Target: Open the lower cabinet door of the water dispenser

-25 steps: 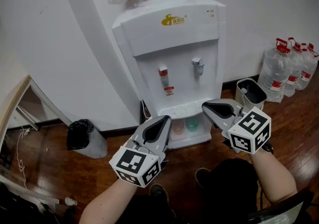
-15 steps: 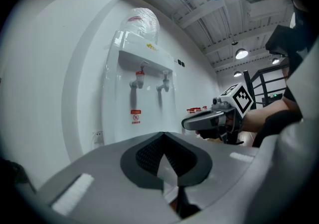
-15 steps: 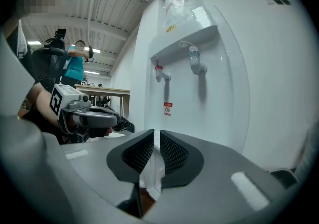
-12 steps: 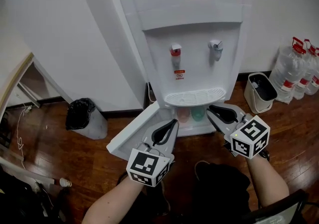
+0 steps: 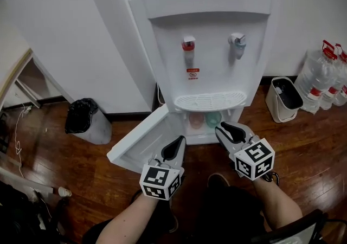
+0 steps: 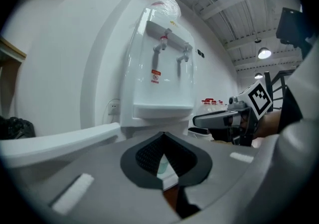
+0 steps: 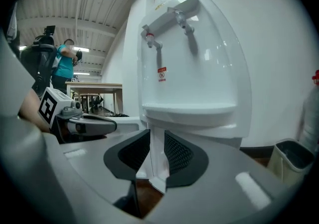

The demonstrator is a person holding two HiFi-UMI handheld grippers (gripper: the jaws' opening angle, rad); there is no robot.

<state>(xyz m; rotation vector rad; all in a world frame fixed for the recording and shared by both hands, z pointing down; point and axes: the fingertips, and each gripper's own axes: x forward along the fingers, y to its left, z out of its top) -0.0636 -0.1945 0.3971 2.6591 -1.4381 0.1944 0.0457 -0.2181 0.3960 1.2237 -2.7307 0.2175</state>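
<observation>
Head view: lower cabinet door point(image 5: 142, 139) stands open, left gripper point(image 5: 180, 139) clenched empty, right gripper point(image 5: 222, 126) jaws have just been opening, nothing between them.

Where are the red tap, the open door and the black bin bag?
red tap point(image 5: 188, 43), head view, on its red top.
open door point(image 5: 143, 140), head view, middle of its inner face.
black bin bag point(image 5: 81, 116), head view, the bag's top.

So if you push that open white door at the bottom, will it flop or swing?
The cabinet door probably swings stiffly rather than flops: it looks like one flat, hard plastic panel. It seems thin, so likely light. It is joined to the water dispenser along one edge, so it should turn, not slide.
</observation>
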